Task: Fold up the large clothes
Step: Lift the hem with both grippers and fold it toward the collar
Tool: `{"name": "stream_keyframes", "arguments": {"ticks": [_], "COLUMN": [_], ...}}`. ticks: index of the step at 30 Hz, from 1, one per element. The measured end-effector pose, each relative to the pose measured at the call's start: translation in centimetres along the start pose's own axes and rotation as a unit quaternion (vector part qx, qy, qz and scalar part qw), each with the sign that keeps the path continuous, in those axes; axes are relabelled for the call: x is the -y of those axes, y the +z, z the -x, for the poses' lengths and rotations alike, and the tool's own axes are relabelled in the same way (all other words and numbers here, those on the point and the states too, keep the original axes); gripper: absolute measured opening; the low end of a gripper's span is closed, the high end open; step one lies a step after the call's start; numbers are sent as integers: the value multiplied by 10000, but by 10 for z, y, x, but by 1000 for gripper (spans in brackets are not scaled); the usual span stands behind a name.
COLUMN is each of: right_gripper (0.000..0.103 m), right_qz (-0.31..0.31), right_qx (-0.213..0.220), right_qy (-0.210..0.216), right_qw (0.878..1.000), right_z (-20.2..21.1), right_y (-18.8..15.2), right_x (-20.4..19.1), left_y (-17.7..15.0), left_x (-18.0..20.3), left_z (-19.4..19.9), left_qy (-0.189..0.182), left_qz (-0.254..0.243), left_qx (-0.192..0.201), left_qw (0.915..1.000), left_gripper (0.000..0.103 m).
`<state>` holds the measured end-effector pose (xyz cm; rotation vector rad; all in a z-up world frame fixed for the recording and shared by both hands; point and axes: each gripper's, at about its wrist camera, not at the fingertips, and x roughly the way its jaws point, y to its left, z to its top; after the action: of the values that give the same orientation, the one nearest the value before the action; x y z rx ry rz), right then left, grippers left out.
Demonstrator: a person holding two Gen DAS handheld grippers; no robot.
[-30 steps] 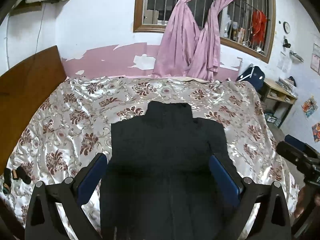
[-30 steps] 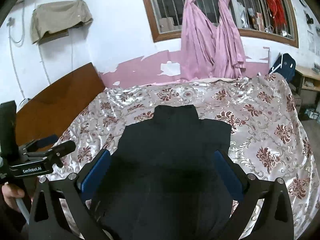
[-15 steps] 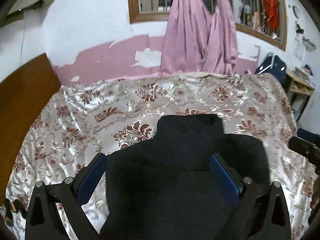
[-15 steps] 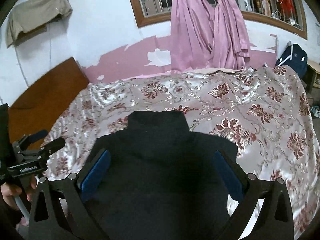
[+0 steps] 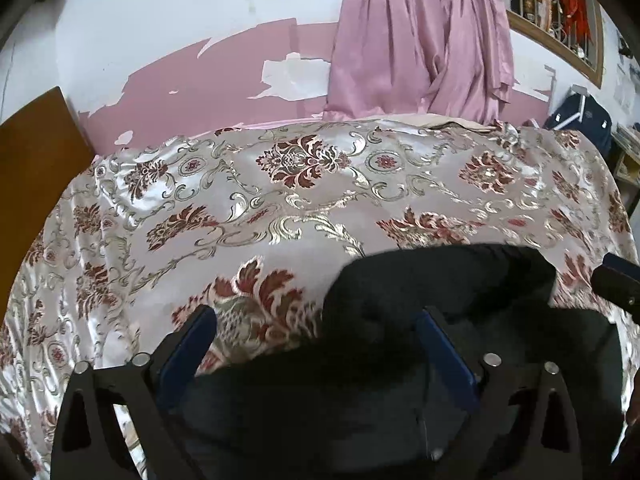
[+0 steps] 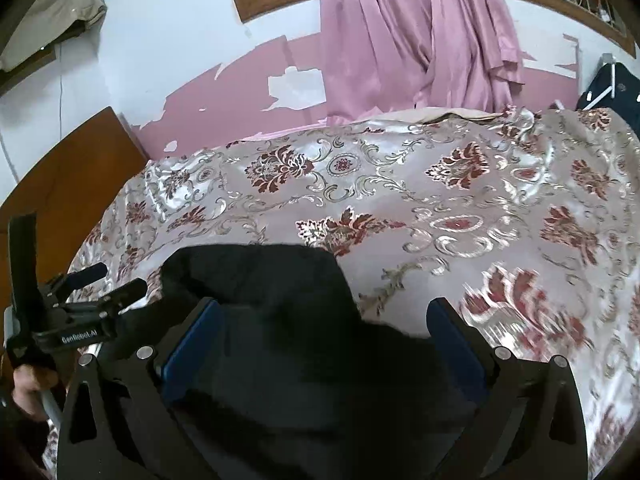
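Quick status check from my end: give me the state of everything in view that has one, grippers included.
left gripper: open, fingers apart, over the garment's left shoulder edge.
right gripper: open, fingers apart, over the garment's right shoulder edge.
black garment: lying on the bed, collar towards the wall, bunched near the collar.
bedspread: spread over the bed, lightly wrinkled.
pink curtains: drawn together, hanging down to the bed.

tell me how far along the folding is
Early. Done: the black garment lies spread on the bedspread, collar end away from the cameras, and its sleeves look tucked in, though the near part is hidden. In hand: the left gripper and right gripper are both open above the garment's shoulder area, gripping nothing. Left: no lengthwise fold shows yet, so the grasp and fold remain.
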<state>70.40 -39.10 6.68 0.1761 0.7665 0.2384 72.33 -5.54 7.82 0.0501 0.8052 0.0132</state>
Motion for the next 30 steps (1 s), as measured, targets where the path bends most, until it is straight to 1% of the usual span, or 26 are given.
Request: {"name": "stream_keyframes", "arguments": {"ticks": [2,4,5,7,8,9,10,12,14,17,19,21,23,27,30], "right_gripper": [99,90,81,67,65,59,55,23,14,9,7,6,6,6,6], "right_qz": [-10,-35,-53,-50,-18,3,35,46,4,-46,105,262,417,885,1197], "right_qx": [-18,-101,-163,-342,-395,-422,-487,-476,-376,-172,-54,50,80,64,-9], "right_qy": [26,45,78,36,-42,-69,-73,-131,-168,-45,-12,3,130,87,14], "right_qw": [10000,9999,9998,9994,9992,9991,9988,9988,9991,9998,9999,9996,9990,9960,9928], "right_z": [-20,-36,-42,-59,-66,-69,-74,-74,-68,-52,-37,-23,-7,13,18], "right_y": [5,8,9,10,10,8,6,1,-1,-7,-12,-17,-27,-50,-73], "right_x": [-1,-3,-3,-6,-8,-7,-10,-10,-4,5,9,11,14,8,6], "left_y": [5,8,9,9,8,8,6,4,1,-5,-10,-19,-31,-57,-79], "left_x": [-1,-3,-5,-6,-6,-6,-7,-10,-15,-26,-34,-42,-43,-41,-41], "left_z": [-13,-26,-31,-40,-42,-43,-43,-38,-29,-14,-7,3,14,31,30], "left_qy": [-59,-115,-162,-222,-245,-259,-339,-518,-606,-740,-833,-1046,-1114,-1114,-1117], "left_qz": [73,220,299,405,402,385,384,476,598,750,755,765,634,299,137], "left_qx": [-66,-174,-230,-356,-402,-413,-413,-307,-183,-8,57,106,131,153,-57], "left_qw": [9999,9995,9992,9983,9981,9981,9978,9971,9962,9944,9936,9915,9917,9932,9936], "left_gripper": [85,68,63,46,39,22,10,9,8,7,6,6,6,6,6]}}
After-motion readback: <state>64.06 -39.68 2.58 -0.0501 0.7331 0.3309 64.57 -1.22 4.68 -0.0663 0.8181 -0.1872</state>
